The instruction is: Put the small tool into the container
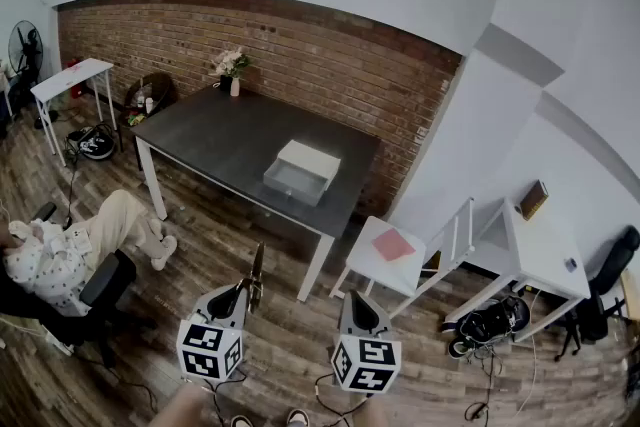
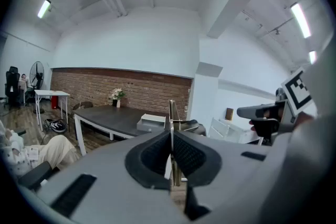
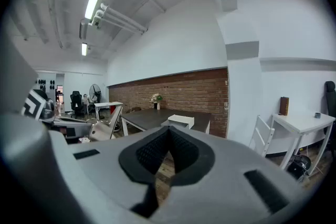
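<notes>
My left gripper (image 1: pixel 250 287) is shut on the small tool (image 1: pixel 256 273), a thin flat metal piece that sticks up out of the jaws. In the left gripper view the tool (image 2: pixel 171 123) stands upright between the pressed pads (image 2: pixel 184 153). The container (image 1: pixel 300 173), a white open-fronted box, sits near the right end of the dark table (image 1: pixel 215 140), well ahead of both grippers, and shows as the container (image 2: pixel 152 120) and the container (image 3: pixel 180 120) in the gripper views. My right gripper (image 1: pixel 357 300) is beside the left, jaws together, holding nothing.
A person (image 1: pixel 65 250) sits on a chair at the left. A low white table (image 1: pixel 392 250) with a pink sheet and a white desk (image 1: pixel 540 255) stand to the right. A vase of flowers (image 1: pixel 233 67) is on the table's far corner. A brick wall runs behind.
</notes>
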